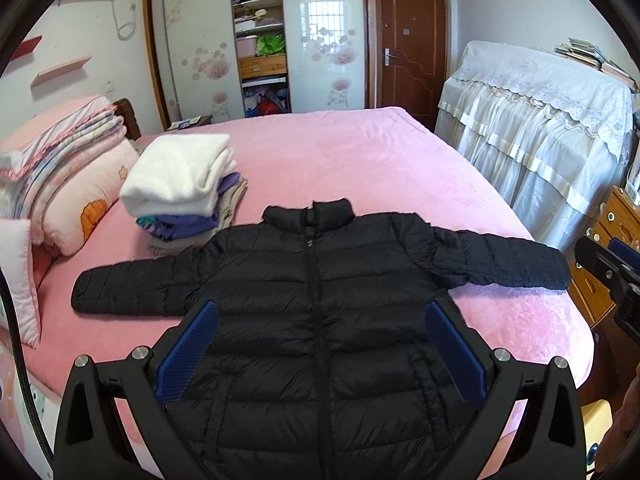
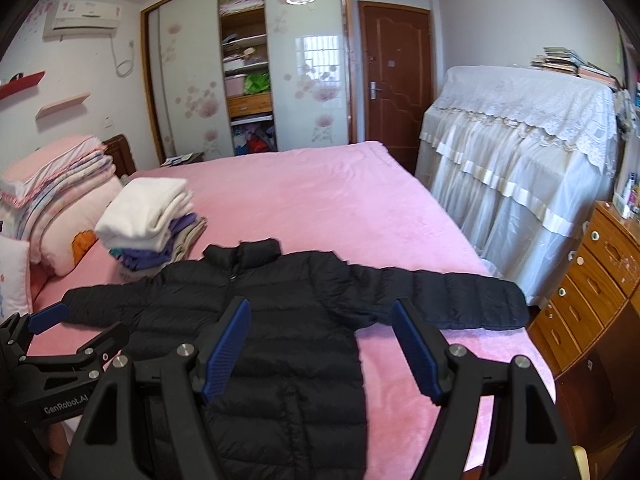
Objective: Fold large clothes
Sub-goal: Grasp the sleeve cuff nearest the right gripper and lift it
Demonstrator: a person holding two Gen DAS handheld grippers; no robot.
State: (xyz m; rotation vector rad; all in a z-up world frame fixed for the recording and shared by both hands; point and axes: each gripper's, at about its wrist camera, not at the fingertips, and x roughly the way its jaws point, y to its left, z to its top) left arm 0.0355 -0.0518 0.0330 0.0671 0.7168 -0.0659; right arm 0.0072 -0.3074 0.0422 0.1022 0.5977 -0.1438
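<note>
My left claw [image 1: 320, 336] stood wide and empty above the jacket's [image 1: 316, 300] lower front; my right claw [image 2: 320, 340] stood wide too, holding nothing, above its right half. The jacket lay flat on the pink bed [image 1: 360, 152], front up, zipped, sleeves spread toward nine and three o'clock. A stack of folded clothes [image 1: 180, 184] sat at ten o'clock, touching its left shoulder.
</note>
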